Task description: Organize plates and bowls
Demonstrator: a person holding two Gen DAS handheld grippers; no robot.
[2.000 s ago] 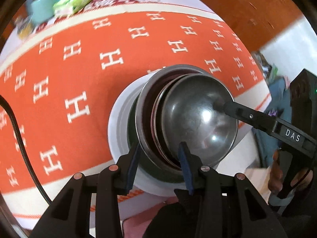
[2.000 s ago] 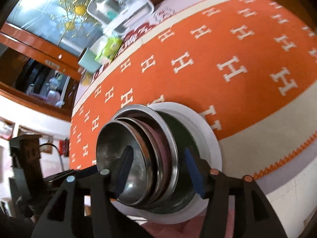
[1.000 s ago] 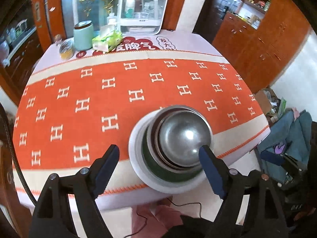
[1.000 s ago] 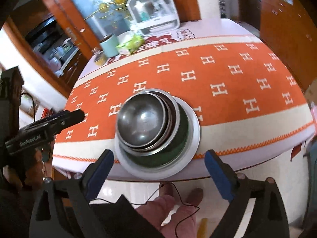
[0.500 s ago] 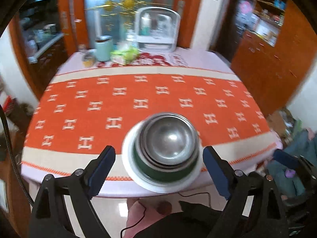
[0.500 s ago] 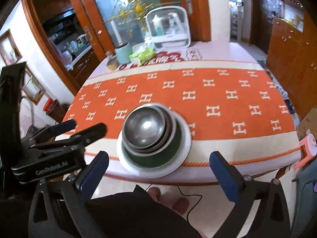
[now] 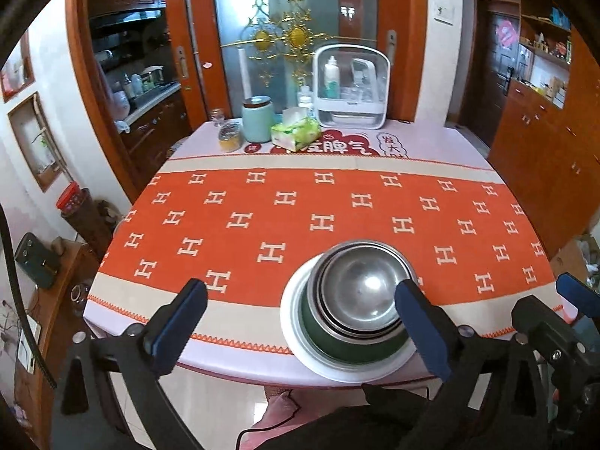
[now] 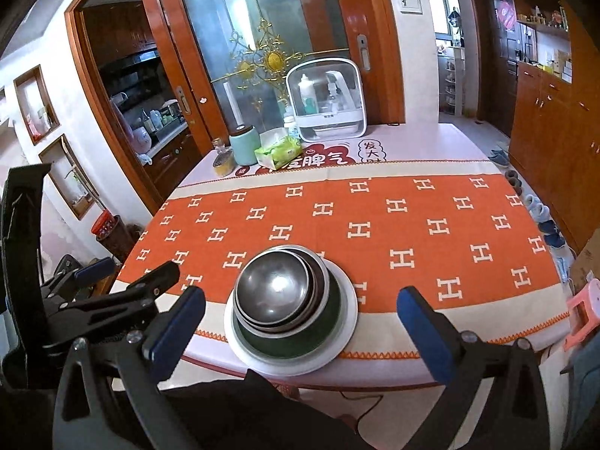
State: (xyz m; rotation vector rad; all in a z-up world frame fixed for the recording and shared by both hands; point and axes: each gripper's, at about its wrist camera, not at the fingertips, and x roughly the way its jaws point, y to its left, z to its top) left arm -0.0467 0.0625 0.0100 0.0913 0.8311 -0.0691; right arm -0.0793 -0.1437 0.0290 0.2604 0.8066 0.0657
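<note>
Where nested, steel bowls [image 8: 275, 292] (round) gleam.

Shiny metal on woven cloth, matt plastic around it

The nested bowls [image 7: 362, 292] are polished steel with a bright glare spot; beneath sit a glossy dark green bowl [image 7: 337, 345] and a smooth white plate [image 7: 296, 333]. The worktop [image 7: 431, 142] carries a matt woven orange cloth [image 7: 300, 202]. Both tongs, left [image 7: 300, 318] and right [image 8: 300, 322], are matt black plastic with blue rubbery pads [image 7: 420, 326]. The cabinets [image 7: 543, 138] are varnished wood.
</note>
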